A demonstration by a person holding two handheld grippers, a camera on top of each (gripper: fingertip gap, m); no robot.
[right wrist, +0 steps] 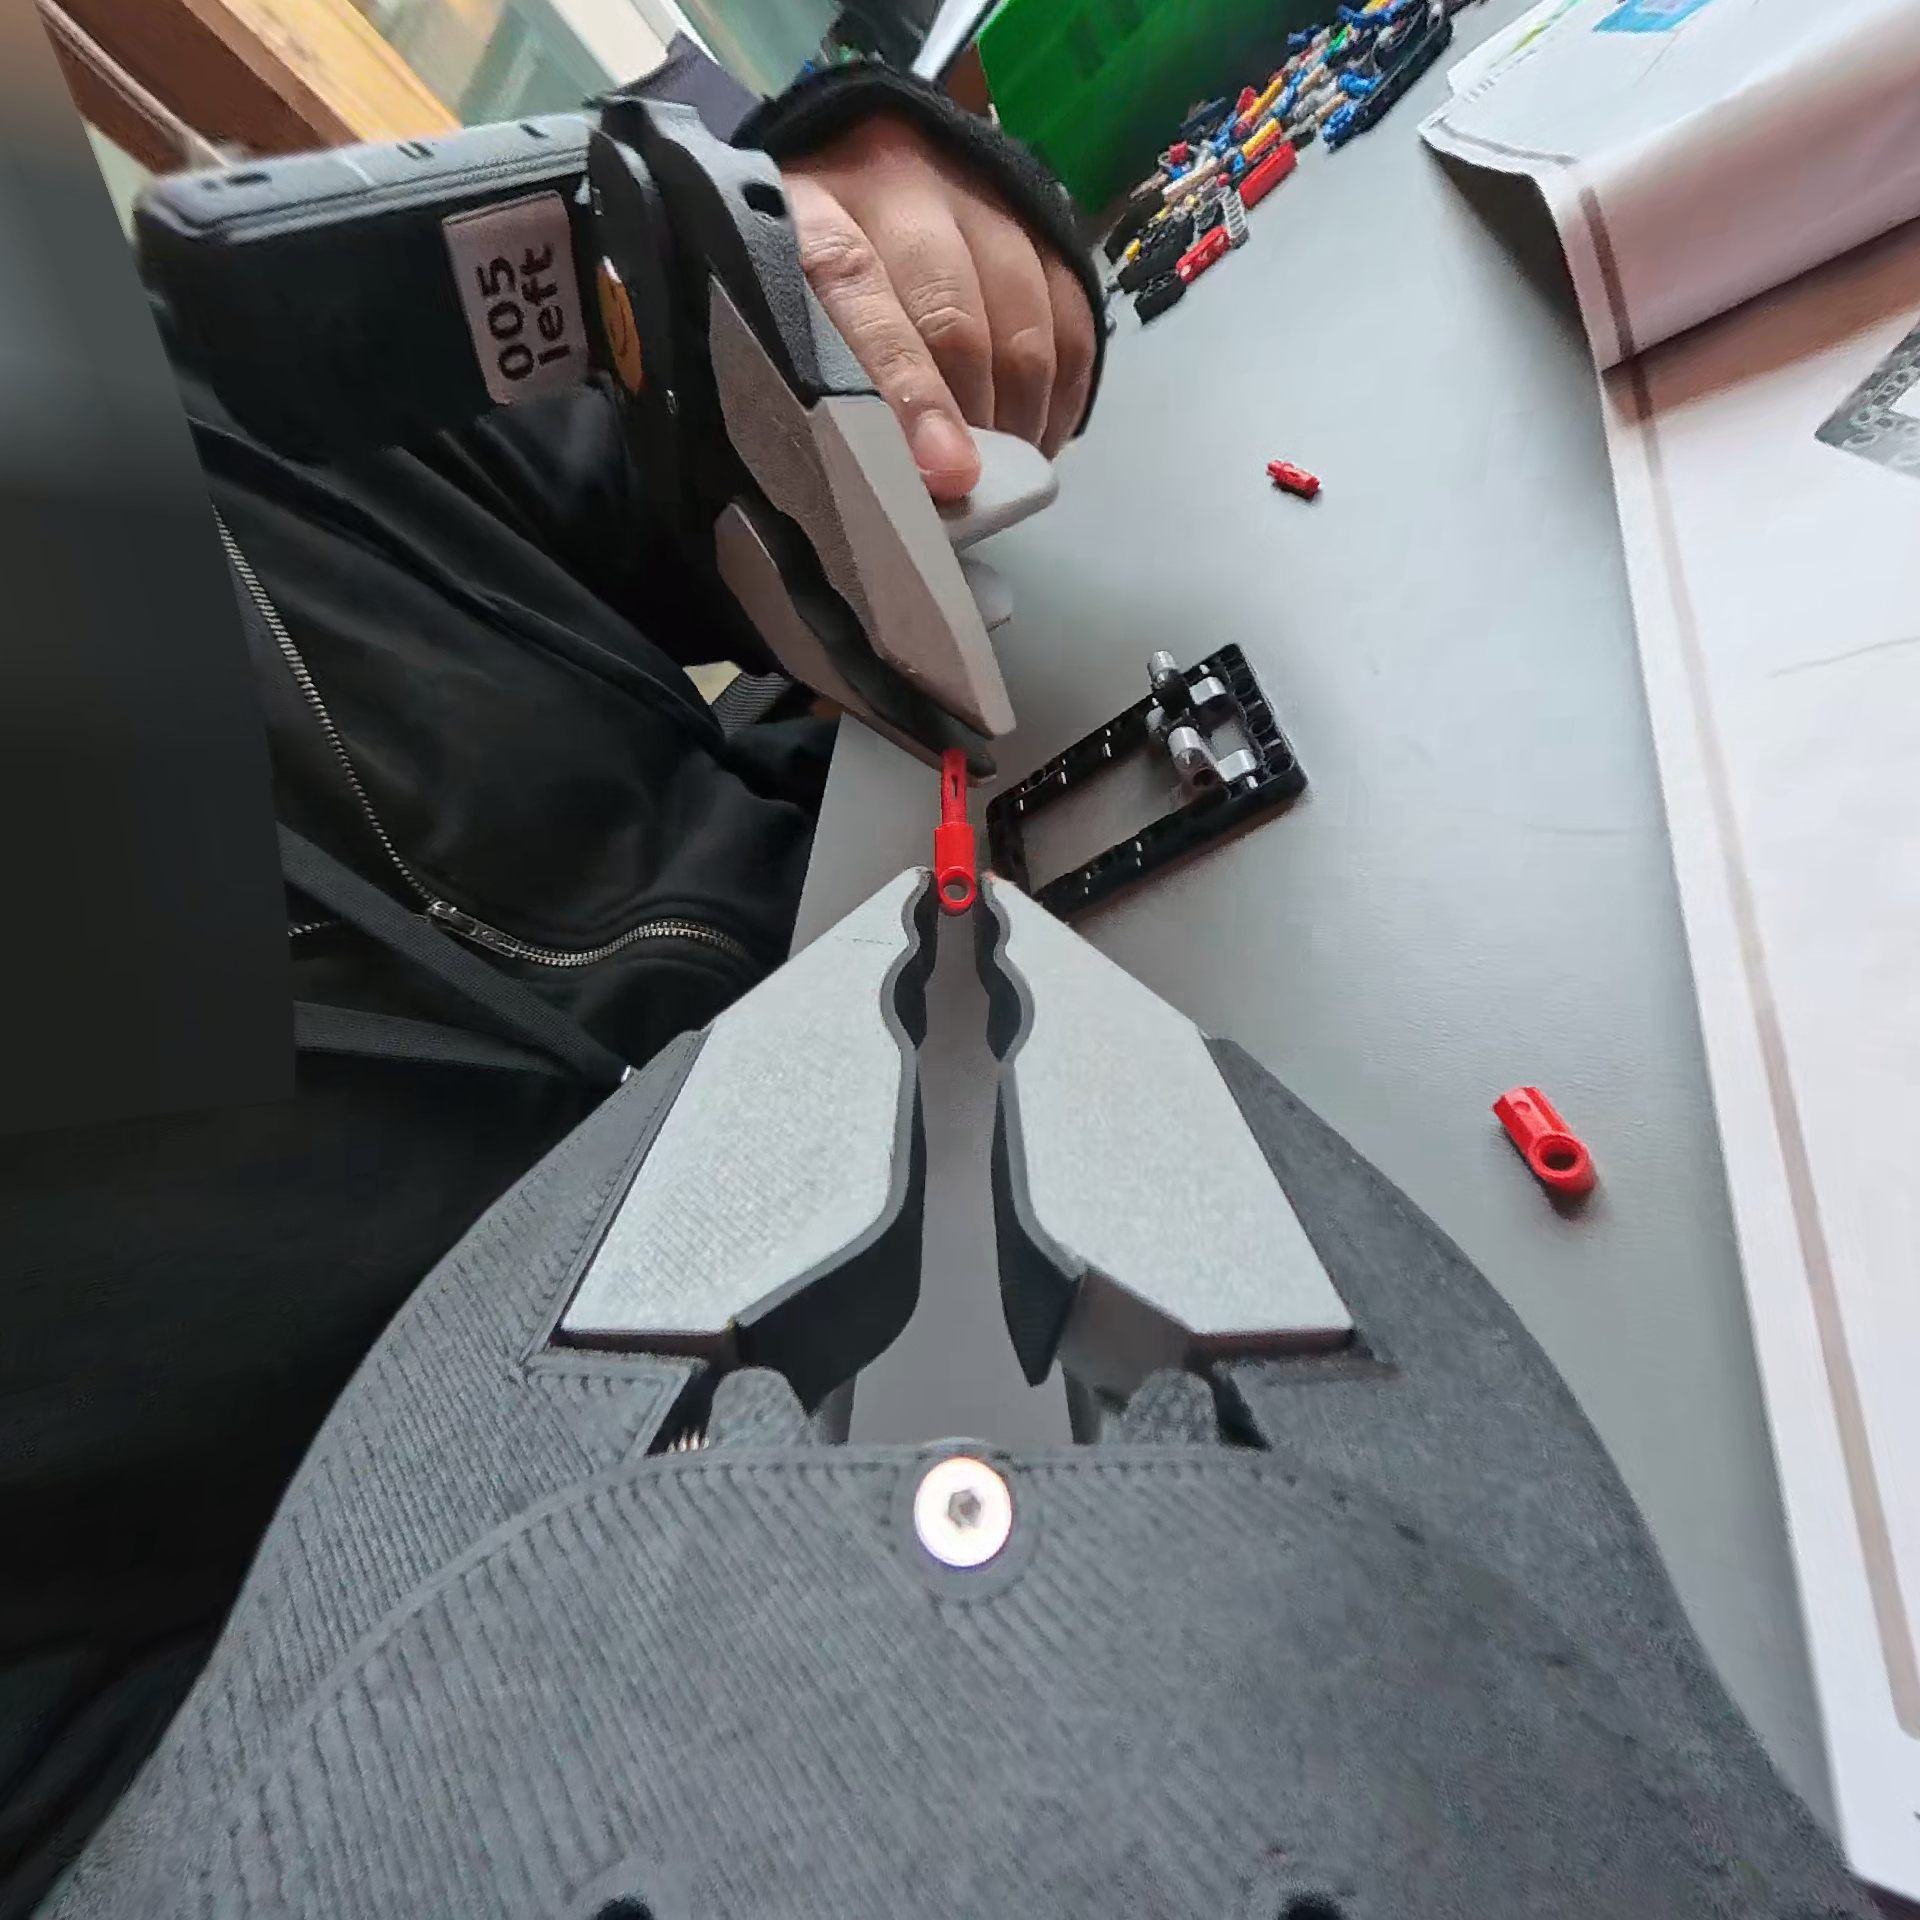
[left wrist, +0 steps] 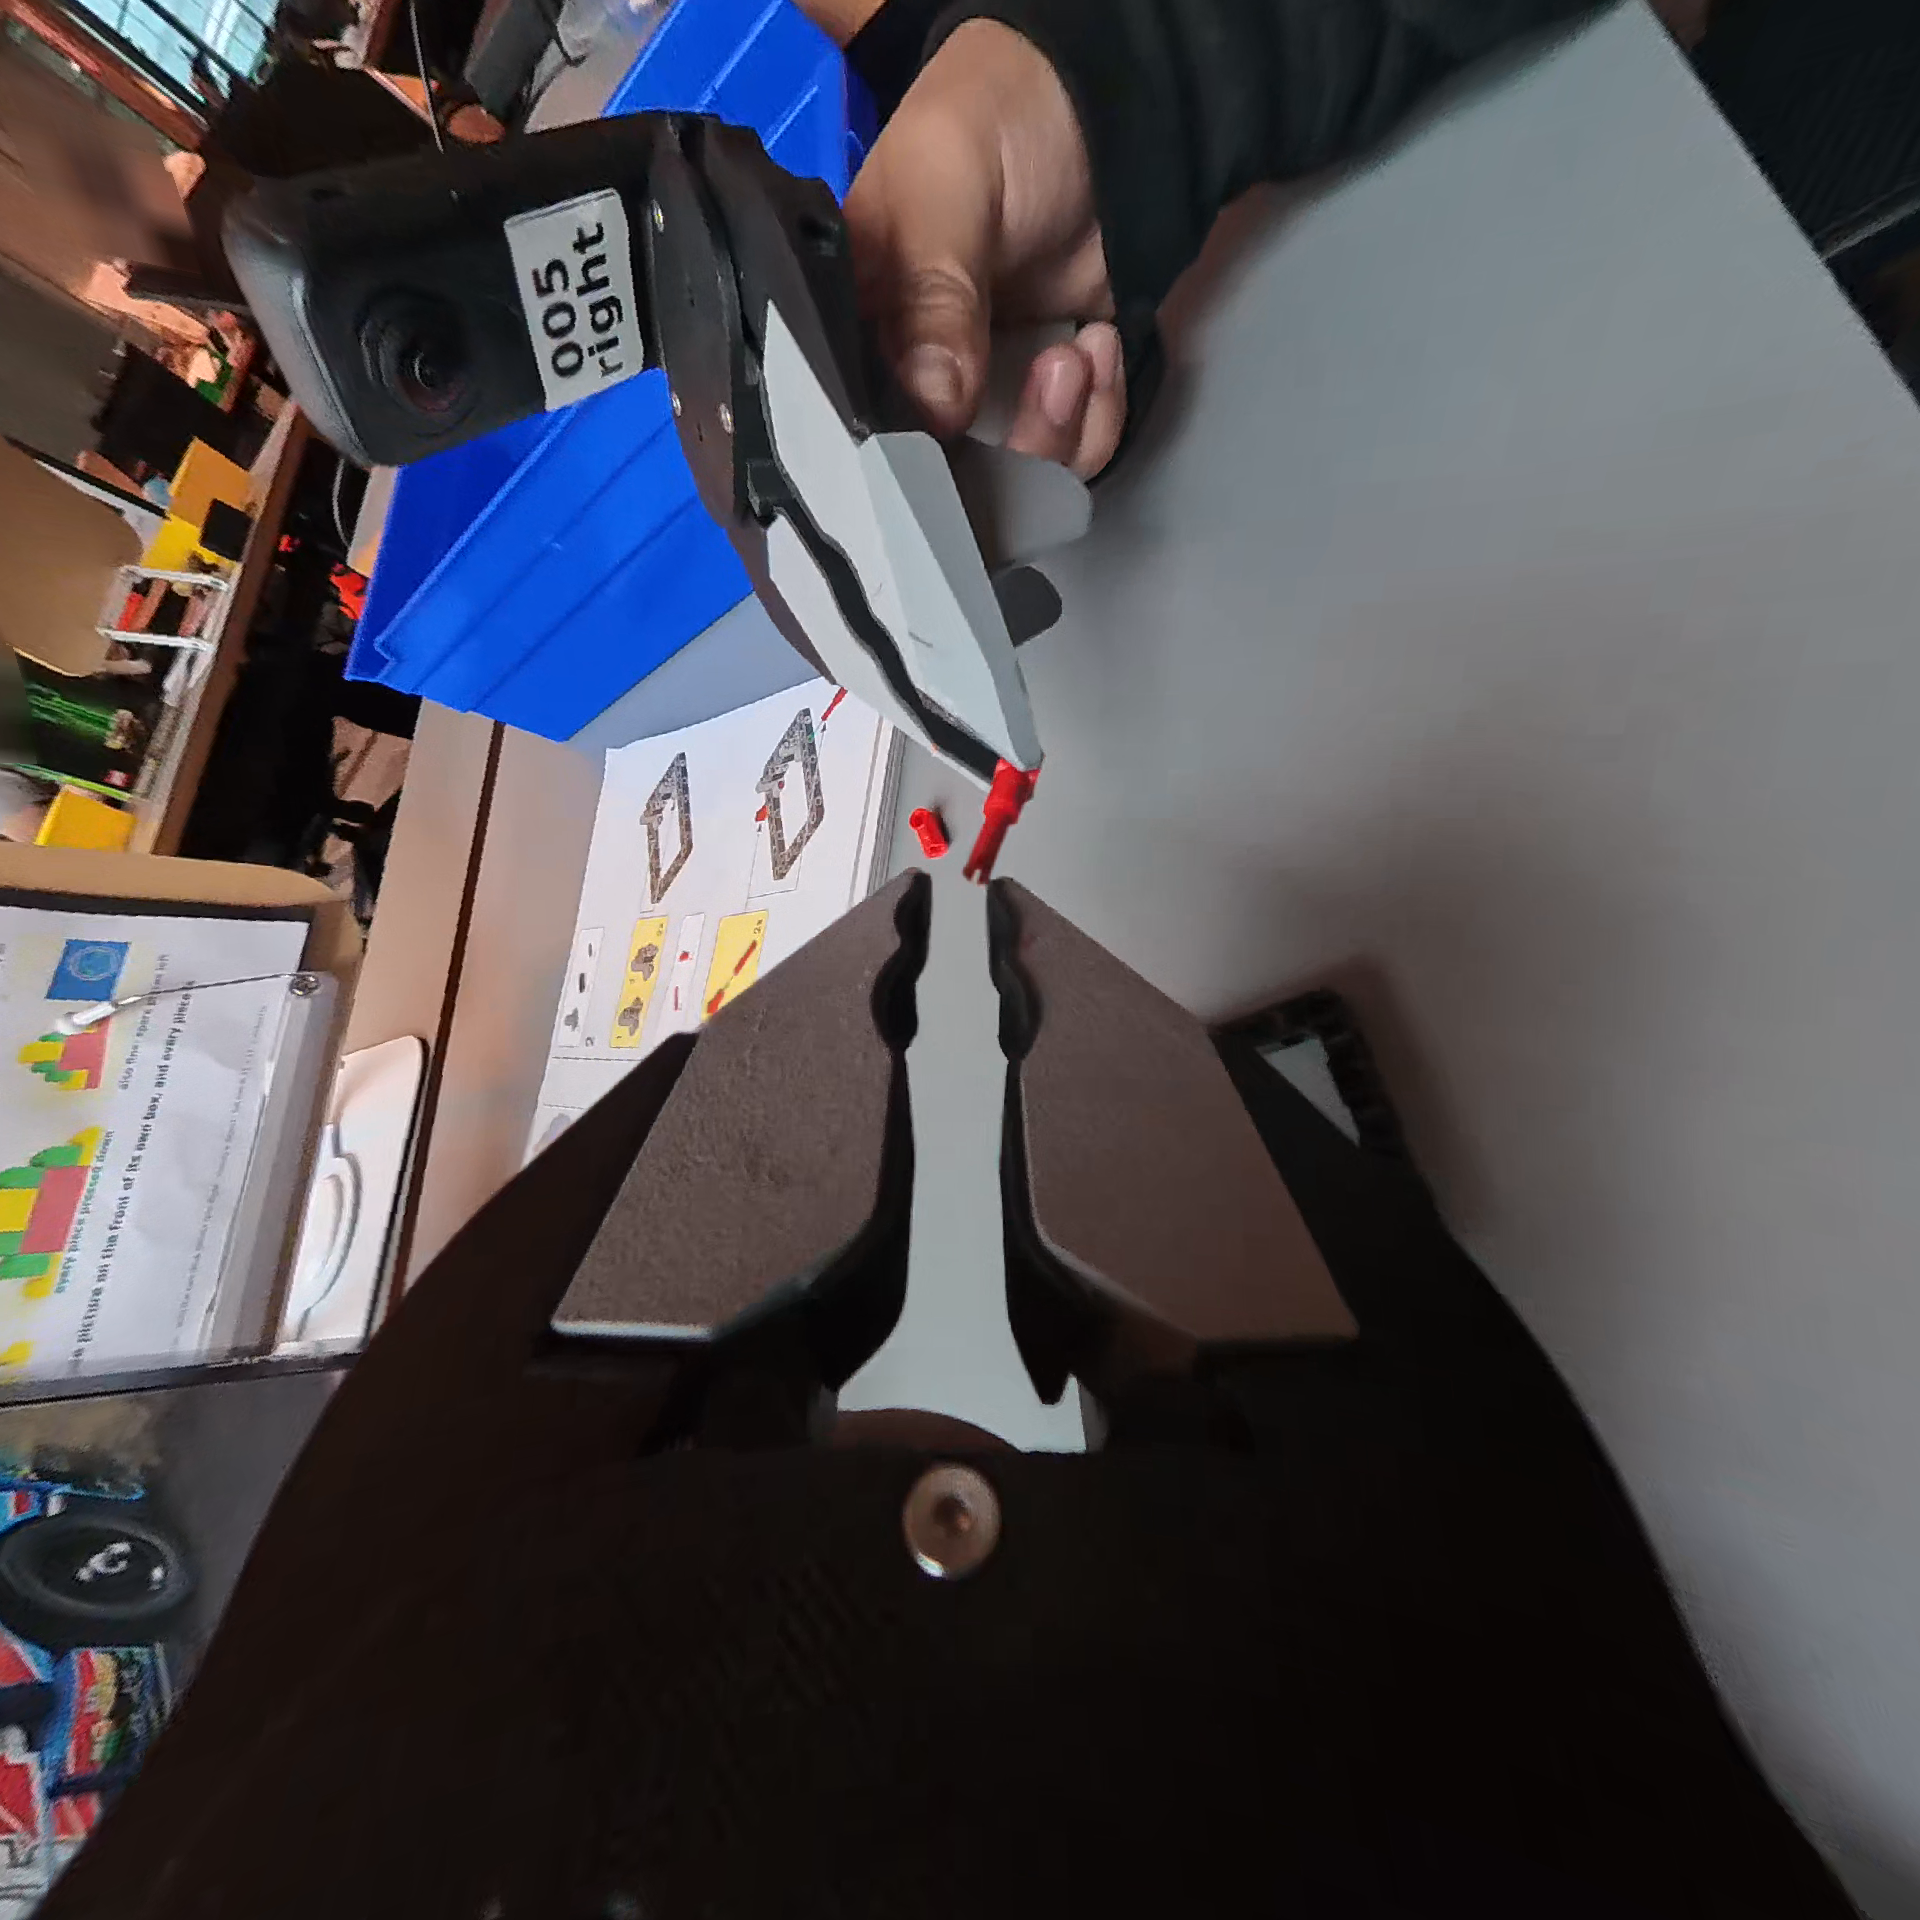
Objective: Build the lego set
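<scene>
A thin red pin piece (right wrist: 953, 831) hangs in the air between both grippers. My right gripper (right wrist: 954, 889) is shut on its ring end; it also shows in the left wrist view (left wrist: 1013, 769), gripping the piece (left wrist: 995, 816). My left gripper (left wrist: 958, 885) has its jaws a narrow gap apart, with the pin's thin end just at the tips. From the right wrist view the left gripper (right wrist: 971, 753) meets that end. A black rectangular frame (right wrist: 1143, 779) with grey parts lies on the grey table (right wrist: 1403, 935) just behind.
A red ring connector (right wrist: 1545, 1143) and a small red pin (right wrist: 1294, 478) lie loose on the table. An open instruction booklet (right wrist: 1766, 727) lies to the right. A pile of loose pieces (right wrist: 1247, 156) is at the back. Blue bins (left wrist: 540, 582) stand beyond the booklet (left wrist: 727, 831). Both grippers' tips are close together, under 4 cm apart.
</scene>
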